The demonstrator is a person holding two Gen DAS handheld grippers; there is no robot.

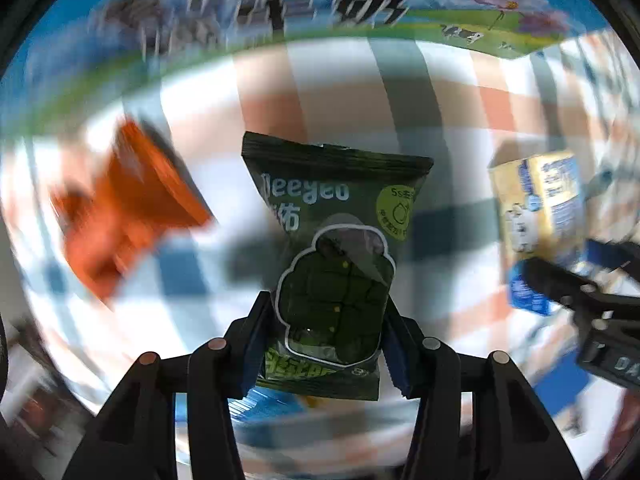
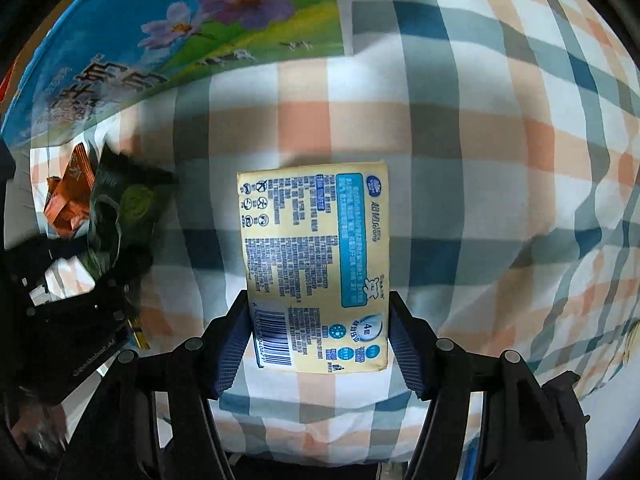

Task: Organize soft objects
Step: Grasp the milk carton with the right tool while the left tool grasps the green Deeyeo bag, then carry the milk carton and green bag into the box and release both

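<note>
My left gripper (image 1: 326, 336) is shut on a dark green snack packet (image 1: 336, 248) and holds it above the checked cloth (image 1: 340, 92). My right gripper (image 2: 320, 332) is shut on a yellow tissue pack (image 2: 316, 256), printed side up, over the same cloth. In the left wrist view the yellow pack (image 1: 536, 208) and the right gripper's fingers (image 1: 568, 284) show at the right. In the right wrist view the green packet (image 2: 128, 216) and the left gripper show at the left. An orange packet (image 1: 124, 208) lies on the cloth at the left; it also shows in the right wrist view (image 2: 70, 196).
A large blue box with flowers and black lettering (image 1: 280, 4) stands at the back edge of the cloth, also seen in the right wrist view (image 2: 192, 32). The cloth (image 2: 480, 140) is wrinkled at the right.
</note>
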